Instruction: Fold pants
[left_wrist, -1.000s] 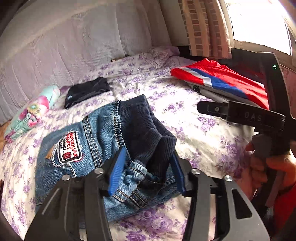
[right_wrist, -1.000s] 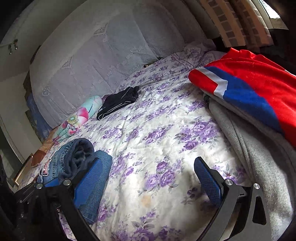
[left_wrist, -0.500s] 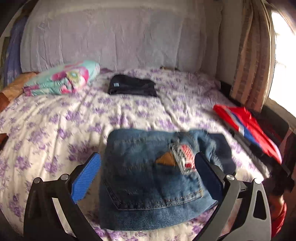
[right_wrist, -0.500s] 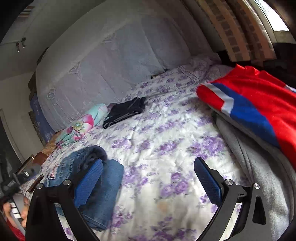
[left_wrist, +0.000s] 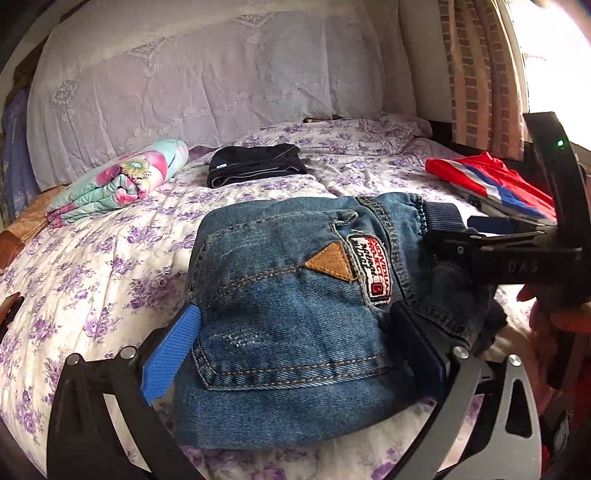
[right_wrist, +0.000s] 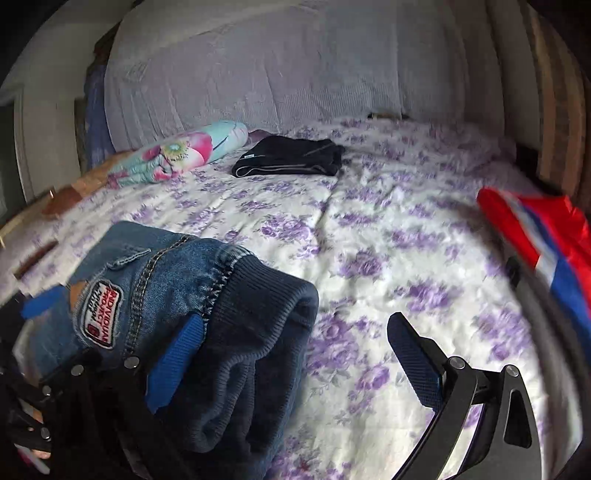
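The small blue denim pants (left_wrist: 295, 295) lie folded on the floral bedspread (left_wrist: 92, 266), patch and pocket facing up, dark ribbed waistband to the right. My left gripper (left_wrist: 295, 354) is open, its fingers straddling the near part of the pants. My right gripper (right_wrist: 295, 354) is open; its left finger (right_wrist: 177, 362) rests against the ribbed waistband (right_wrist: 258, 332) of the pants (right_wrist: 147, 280) and its right finger is over bare bedspread. The right gripper also shows in the left wrist view (left_wrist: 476, 236), at the waistband.
A folded dark garment (left_wrist: 255, 166) and a rolled floral cloth (left_wrist: 122, 184) lie at the back of the bed. A red, white and blue garment (left_wrist: 491, 184) on a grey one lies at the right edge. A quilted headboard (left_wrist: 203, 74) stands behind.
My left gripper let go of the bunched pants, opened and drew back; the pants now lie flat and folded. My right gripper moved left to the waistband.
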